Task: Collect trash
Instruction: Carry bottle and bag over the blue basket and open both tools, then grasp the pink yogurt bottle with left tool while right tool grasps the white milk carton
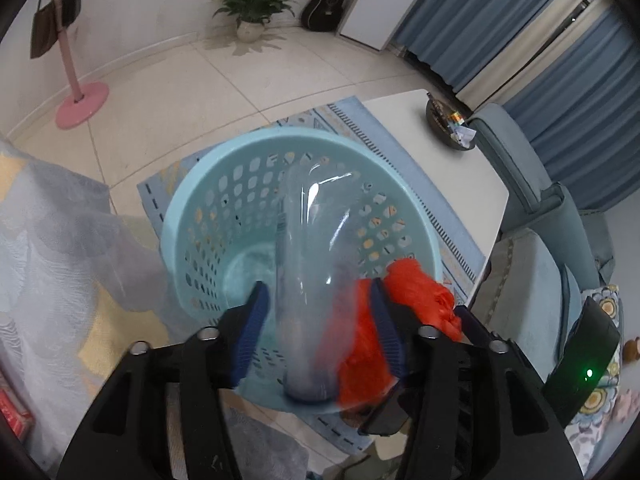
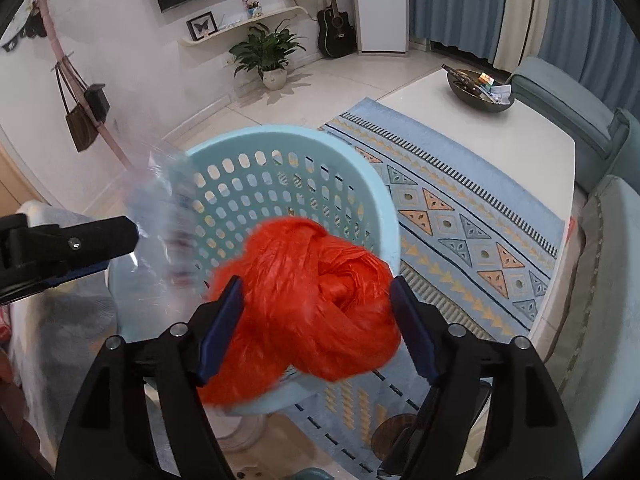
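Left gripper: fingers spread, pads off the clear plastic bottle, which was blurred between them, apparently released.
Bottle axis: lengthwise along the fingers, its far end over the basket's hollow.
Right gripper: fingers parted wide; the orange bag wad was blurred between them, no pad clearly pressing.
Basket: pale blue, perforated, directly below both grippers, mouth open upward.
Nearer hand: each had its own piece; the 2 grippers hung side by side.
Edges: the wad overlapped the near rim, so it might catch there.
Room: rug and white table to the right, well apart.
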